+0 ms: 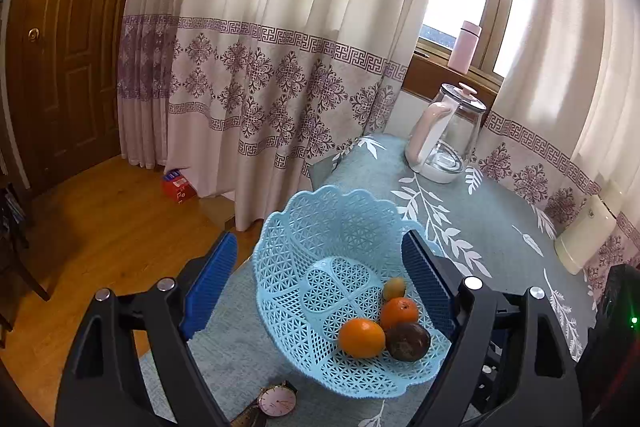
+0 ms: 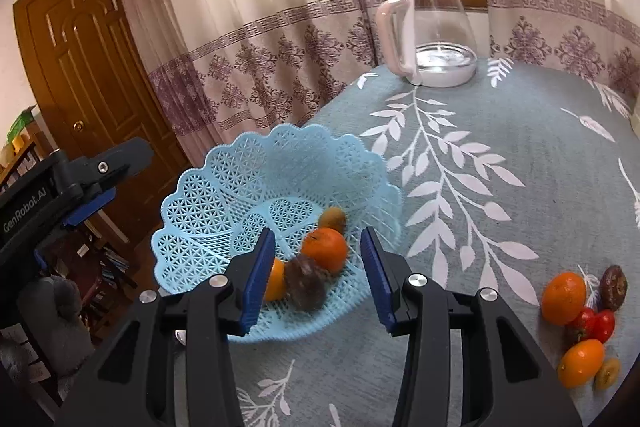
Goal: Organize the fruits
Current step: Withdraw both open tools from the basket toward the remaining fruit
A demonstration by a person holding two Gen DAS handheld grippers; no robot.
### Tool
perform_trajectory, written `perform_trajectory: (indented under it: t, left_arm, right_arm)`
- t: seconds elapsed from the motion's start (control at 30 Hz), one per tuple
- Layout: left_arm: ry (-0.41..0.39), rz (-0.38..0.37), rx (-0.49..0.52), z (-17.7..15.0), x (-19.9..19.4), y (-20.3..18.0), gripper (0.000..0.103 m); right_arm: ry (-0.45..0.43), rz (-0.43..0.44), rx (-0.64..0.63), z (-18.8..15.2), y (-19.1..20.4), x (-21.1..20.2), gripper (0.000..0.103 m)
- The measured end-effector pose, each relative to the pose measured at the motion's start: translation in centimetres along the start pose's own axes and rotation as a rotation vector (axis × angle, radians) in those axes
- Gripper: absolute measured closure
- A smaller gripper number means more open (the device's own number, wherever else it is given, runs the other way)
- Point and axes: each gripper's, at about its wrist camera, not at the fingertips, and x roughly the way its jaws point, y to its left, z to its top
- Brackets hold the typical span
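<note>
A light blue lattice basket point(image 1: 320, 227) stands near the table's left edge. It holds two oranges point(image 1: 362, 338), a dark brown fruit point(image 1: 408, 341) and a small yellow-green fruit point(image 1: 394, 287). My left gripper point(image 1: 320, 283) is open, its fingers on either side of the basket. My right gripper point(image 2: 318, 267) hangs open over the basket point(image 2: 208, 227), and the dark brown fruit point(image 2: 306, 285) is blurred just below it. On the cloth to the right lie loose fruits: two oranges point(image 2: 564, 293), a dark fruit point(image 2: 614, 287), red ones point(image 2: 594, 323) and a small yellow-green one point(image 2: 607, 373).
A glass kettle with a pink handle point(image 2: 432, 35) stands at the table's far end, below a pink bottle point(image 1: 464, 45) on the windowsill. A wristwatch point(image 1: 276, 401) lies in front of the basket. A cream box point(image 1: 584, 235) sits at the right edge. Curtains and a wooden door point(image 1: 68, 39) lie beyond.
</note>
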Motion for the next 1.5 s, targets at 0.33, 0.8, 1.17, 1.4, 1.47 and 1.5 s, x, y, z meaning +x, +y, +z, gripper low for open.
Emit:
perform_trajectory:
  t: [0.33,0.8,1.17,1.4,1.47,1.5]
  left_arm:
    - [0.006,-0.014,0.008,-0.2,0.0,-0.3,0.012]
    - [-0.001,-0.052,0.010,-0.3,-0.9,-0.9,0.006]
    - [0.011,-0.081,0.038,-0.8,-1.0,-2.3,0.005]
    - [0.020,-0.101,0.072,-1.3,-1.0,-3.4,0.005]
    - [0.024,-0.105,0.078,-1.4,-0.9,-3.5,0.005]
    - [0.026,-0.108,0.083,-1.5,-0.9,-3.7,0.005]
  right_arm:
    - [-0.013,-0.021,0.049,-0.8,-1.7,-1.3,0.058]
    - [-0.035,-0.073,0.100,-1.9,-4.0,-3.8,0.056]
    - [-0.072,-0.168,0.203,-2.7,-9.0,-6.5,0.050]
    - [-0.098,-0.249,0.263,-2.8,-12.4,-8.1,0.049]
    - [-0.101,-0.273,0.280,-2.8,-13.2,-8.5,0.048]
    - [-0.102,-0.286,0.292,-2.9,-13.8,-8.6,0.047]
